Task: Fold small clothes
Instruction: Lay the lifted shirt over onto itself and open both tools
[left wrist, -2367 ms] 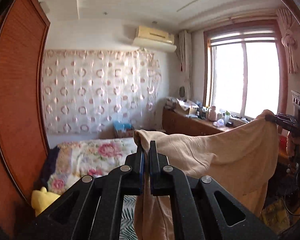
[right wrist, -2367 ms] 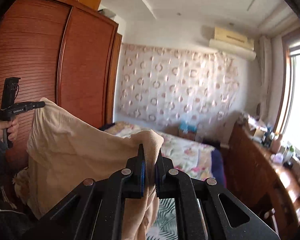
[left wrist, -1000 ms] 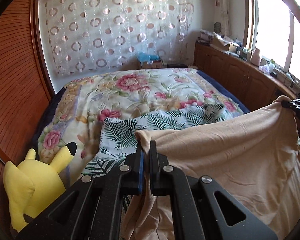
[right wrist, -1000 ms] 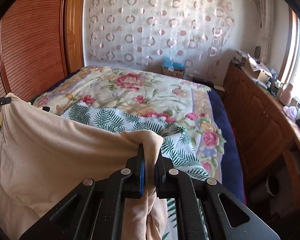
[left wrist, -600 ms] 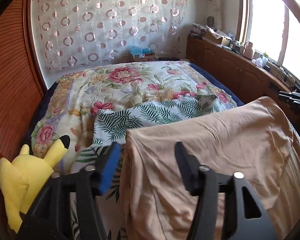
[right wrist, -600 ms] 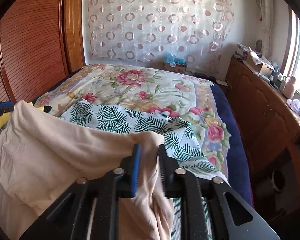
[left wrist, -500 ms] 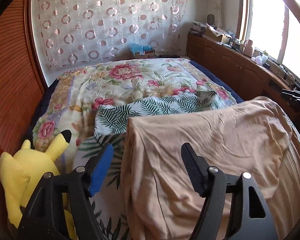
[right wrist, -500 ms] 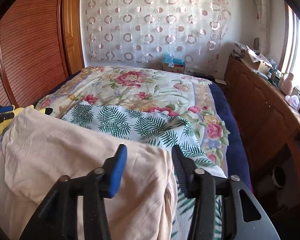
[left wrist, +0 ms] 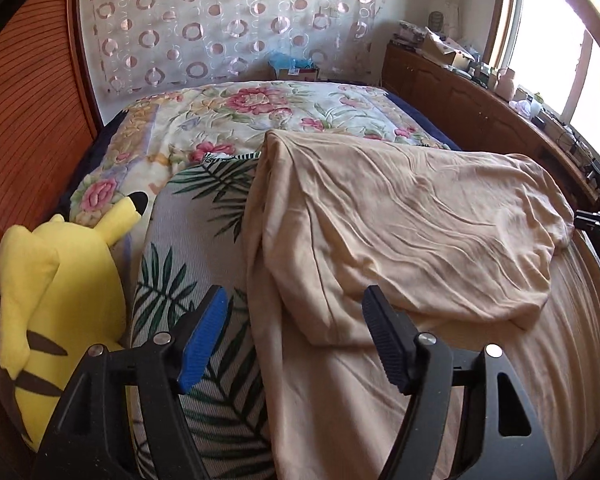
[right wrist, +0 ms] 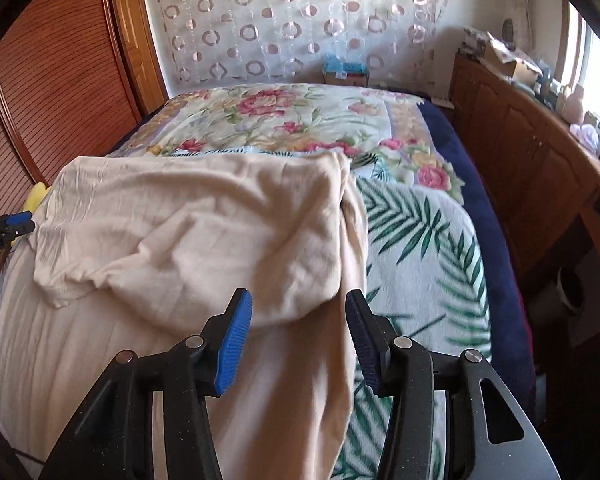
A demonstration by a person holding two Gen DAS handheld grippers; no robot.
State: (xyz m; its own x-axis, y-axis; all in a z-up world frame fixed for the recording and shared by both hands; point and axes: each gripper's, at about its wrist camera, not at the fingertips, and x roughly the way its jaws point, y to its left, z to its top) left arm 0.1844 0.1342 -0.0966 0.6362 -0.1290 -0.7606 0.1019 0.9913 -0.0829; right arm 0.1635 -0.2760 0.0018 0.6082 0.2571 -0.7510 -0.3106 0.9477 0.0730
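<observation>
A beige garment (left wrist: 400, 220) lies on the bed, its upper half doubled over onto the lower half, with loose wrinkles. My left gripper (left wrist: 293, 300) hovers open over the garment's near left edge, blue pads wide apart and touching no cloth. In the right wrist view the same garment (right wrist: 200, 220) is spread out, and my right gripper (right wrist: 298, 300) stands open above its near right edge. Each wrist view also catches the other gripper at the cloth's far side: the right gripper (left wrist: 596, 220) and the left gripper (right wrist: 8, 226), held by a hand.
A palm-leaf blanket (left wrist: 180, 260) lies under the garment, over a floral quilt (left wrist: 260, 108). A yellow plush toy (left wrist: 56, 280) sits at the bed's left edge by the wooden wardrobe (left wrist: 28, 120). A long wooden cabinet (right wrist: 540, 160) runs along the right, with a bin (right wrist: 572, 284) on the floor.
Both grippers were shut on the garment's top corners, holding it up; they lowered it over the bed, opened and let go. The cloth dropped folded onto the bed.
</observation>
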